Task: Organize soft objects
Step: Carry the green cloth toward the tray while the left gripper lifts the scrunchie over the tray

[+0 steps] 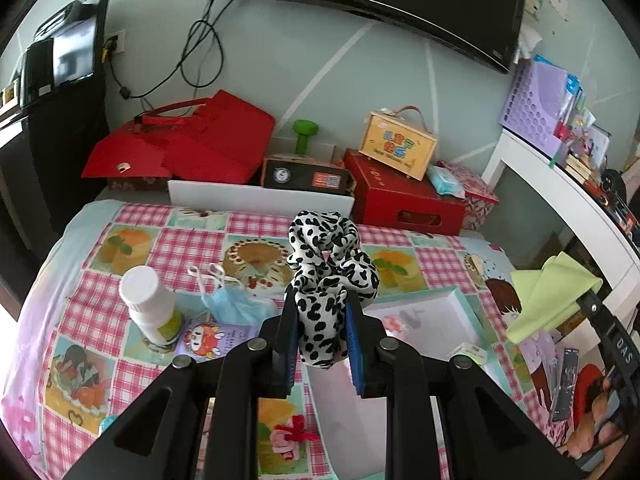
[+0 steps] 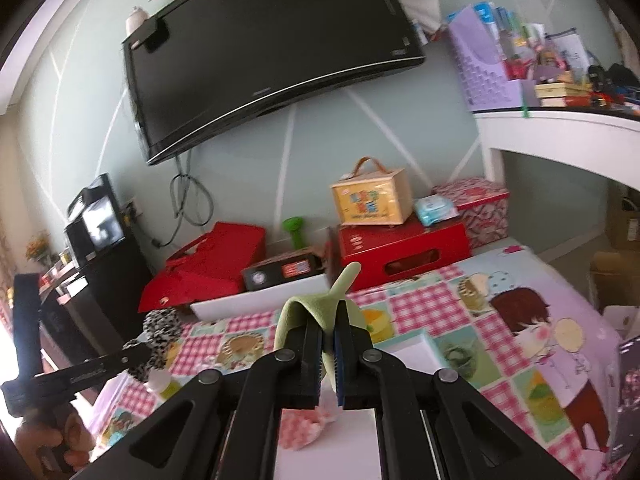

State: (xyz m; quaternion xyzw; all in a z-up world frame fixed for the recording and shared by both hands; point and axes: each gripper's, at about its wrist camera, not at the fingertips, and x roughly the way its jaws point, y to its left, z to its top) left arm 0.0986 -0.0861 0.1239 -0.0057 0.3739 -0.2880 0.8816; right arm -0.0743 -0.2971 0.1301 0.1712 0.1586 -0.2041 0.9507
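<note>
Left two-finger black gripper (image 1: pixel 320 312) raised above the table, pointing forward toward 12 o'clock, fingers clamped on a black-and-white spotted fabric scrunchie (image 1: pixel 330 268); most of the scrunchie puffed out above the fingertips, one fold squeezed between the blue pads. Seen also from the right wrist camera at 9 o'clock, held at the end of the long black tool (image 2: pixel 154 342), a hand gripping the handle at 8 o'clock.

Right two-finger black gripper (image 2: pixel 329 320) also lifted, tilted a little, fingers pressed together on a light green soft cloth (image 2: pixel 320 304); one corner of the cloth standing up toward 12 o'clock, another fold draped over the left finger. From the left wrist camera, same green cloth (image 1: pixel 548 296) hanging at 3 o'clock.

Below: table covered with a pink checked tablecloth with cake pictures (image 1: pixel 188 248). On it, a white plastic bottle with white cap (image 1: pixel 150 308) at 9 o'clock, a crumpled light blue face mask (image 1: pixel 236 304) just beside it, a shallow white box with teal rim (image 1: pixel 440 312) at 4 o'clock. Directly under the right gripper, a pink-and-white fluffy item (image 2: pixel 304 428) lying in a white tray (image 2: pixel 360 448).

At the far edge, toward 12 o'clock: red boxes (image 1: pixel 404 204), a yellow wooden case with handle (image 1: pixel 400 144), a green dumbbell (image 1: pixel 304 136). On the pale green wall, a black flat television (image 2: pixel 264 48). At 2 o'clock, a white shelf with a lilac perforated basket (image 1: pixel 532 108).
</note>
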